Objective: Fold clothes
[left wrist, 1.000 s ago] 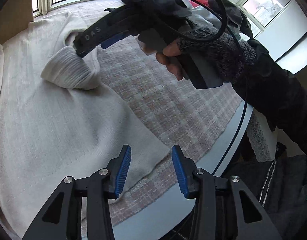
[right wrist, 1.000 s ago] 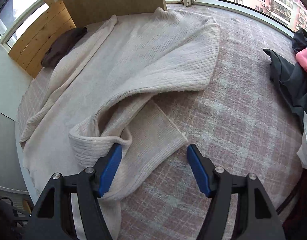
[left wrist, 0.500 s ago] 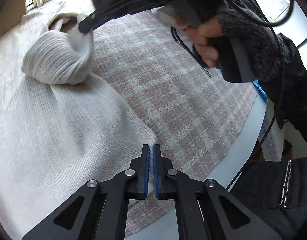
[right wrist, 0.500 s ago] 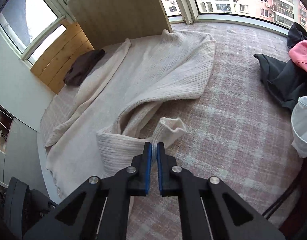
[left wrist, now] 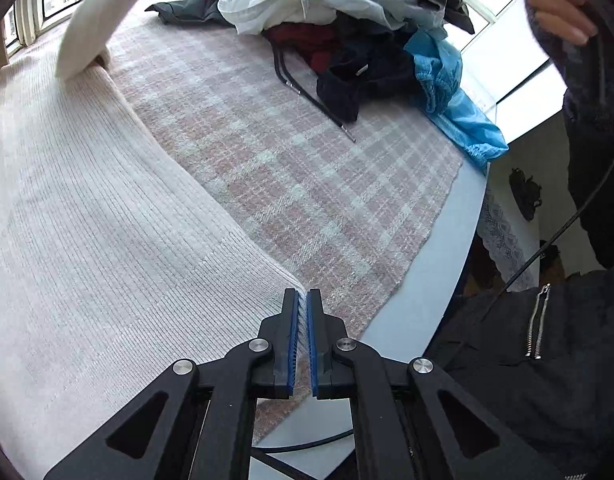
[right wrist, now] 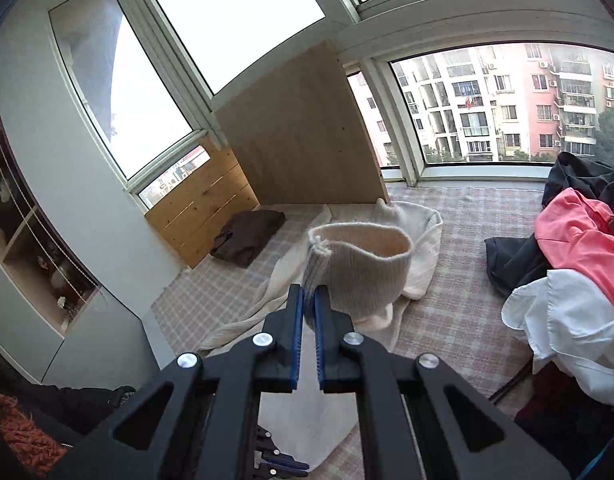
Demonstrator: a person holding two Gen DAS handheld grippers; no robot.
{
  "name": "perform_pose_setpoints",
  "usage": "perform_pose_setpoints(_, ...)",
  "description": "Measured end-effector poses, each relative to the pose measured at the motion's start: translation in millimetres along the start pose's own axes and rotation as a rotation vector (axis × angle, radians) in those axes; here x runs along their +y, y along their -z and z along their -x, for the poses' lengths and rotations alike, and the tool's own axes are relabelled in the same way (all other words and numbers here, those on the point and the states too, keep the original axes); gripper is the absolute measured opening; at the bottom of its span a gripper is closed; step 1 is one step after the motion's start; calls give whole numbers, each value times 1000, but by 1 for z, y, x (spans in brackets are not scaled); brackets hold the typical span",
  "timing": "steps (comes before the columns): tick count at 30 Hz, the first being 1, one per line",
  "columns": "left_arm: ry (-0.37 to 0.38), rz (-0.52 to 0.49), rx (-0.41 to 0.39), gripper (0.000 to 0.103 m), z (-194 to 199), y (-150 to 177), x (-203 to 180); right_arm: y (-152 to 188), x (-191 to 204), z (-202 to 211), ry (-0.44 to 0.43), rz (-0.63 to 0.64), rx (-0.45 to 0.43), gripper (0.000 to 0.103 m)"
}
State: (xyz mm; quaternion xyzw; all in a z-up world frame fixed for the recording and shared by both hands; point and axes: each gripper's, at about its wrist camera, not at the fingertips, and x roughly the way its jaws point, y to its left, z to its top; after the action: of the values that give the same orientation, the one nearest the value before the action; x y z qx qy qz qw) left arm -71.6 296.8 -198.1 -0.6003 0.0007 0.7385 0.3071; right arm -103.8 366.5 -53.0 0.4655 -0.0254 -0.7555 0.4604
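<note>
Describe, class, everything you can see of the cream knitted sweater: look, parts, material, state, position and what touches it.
The cream sweater is a ribbed knit, soft and thick-looking. Its body lies spread flat on the pink plaid cloth covering the table. The left claw is shut on its hem corner near the table edge. The right claw is shut on the ribbed cuff of one sleeve, lifted off the table so the cuff's round opening shows, the sleeve trailing down to the body.
</note>
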Motion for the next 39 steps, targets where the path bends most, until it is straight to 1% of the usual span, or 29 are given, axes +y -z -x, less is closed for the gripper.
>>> perform_pose_setpoints(1,5,9,25,3,-4,2,1,3,8,-10,-21,15,44,6)
perform_pose_setpoints(2,22,24,26,4,-1,6,3,7,16,-20,-42,31,89,8)
perform_pose_setpoints(3,35,41,7,4,7,11,6,10,25,-30,-64,46,133,13)
perform_pose_setpoints(4,44,58,-10,9,17,17,8,14,33,-39,-85,61,178,20)
perform_pose_setpoints(5,40,76,-24,11,30,25,12,17,41,-49,-106,76,222,33)
perform_pose_setpoints(6,22,95,-37,15,43,36,17,28,44,-60,-96,89,280,34)
perform_pose_setpoints(7,4,114,-50,16,55,47,22,41,44,-72,-74,101,343,34)
perform_pose_setpoints(8,-21,135,-59,18,66,56,28,49,39,-76,-79,92,359,34)
perform_pose_setpoints(11,-116,203,-67,19,88,72,50,37,0,-63,-134,-36,280,34)
perform_pose_setpoints(12,-126,217,-81,19,90,70,56,28,-15,-60,-90,-54,237,35)
perform_pose_setpoints(14,-125,251,-109,24,89,62,64,3,-47,-57,60,-60,155,39)
perform_pose_setpoints(15,-119,264,-121,30,87,58,68,-10,-61,-61,128,-50,138,39)
perform_pose_setpoints(16,-113,270,-130,36,81,53,70,-23,-75,-70,169,-44,131,39)
perform_pose_setpoints(17,-112,274,-133,36,76,48,71,-38,-90,-81,194,-51,131,39)
perform_pose_setpoints(18,-119,280,-129,36,68,44,73,-49,-102,-94,198,-56,139,39)
perform_pose_setpoints(19,-121,292,-126,36,62,41,75,-60,-112,-108,191,-43,157,39)
perform_pose_setpoints(20,-111,305,-128,36,58,39,77,-67,-119,-124,203,-18,174,39)
perform_pose_setpoints(22,-91,324,-126,36,51,38,83,-74,-134,-152,258,-5,236,39)
perform_pose_setpoints(24,-125,346,-91,35,45,45,91,-77,-151,-174,311,-28,313,39)
perform_pose_setpoints(25,-126,365,-95,33,48,50,94,-80,-156,-174,313,-36,313,39)
perform_pose_setpoints(26,-127,384,-98,33,51,56,96,-83,-159,-171,305,-43,300,39)
perform_pose_setpoints(29,-130,410,-147,33,68,63,86,-92,-169,-146,257,-97,214,39)
perform_pose_setpoints(31,-133,422,-185,35,81,67,77,-97,-177,-136,241,-134,181,47)
perform_pose_setpoints(32,-136,414,-198,36,84,66,71,-99,-182,-134,239,-151,173,54)
perform_pose_setpoints(35,-143,318,-187,39,70,45,43,-103,-192,-142,233,-175,188,55)
perform_pose_setpoints(37,-140,249,-150,39,51,33,27,-104,-198,-152,230,-183,200,55)
perform_pose_setpoints(39,-160,172,-111,39,31,24,12,-106,-202,-163,223,-187,210,55)
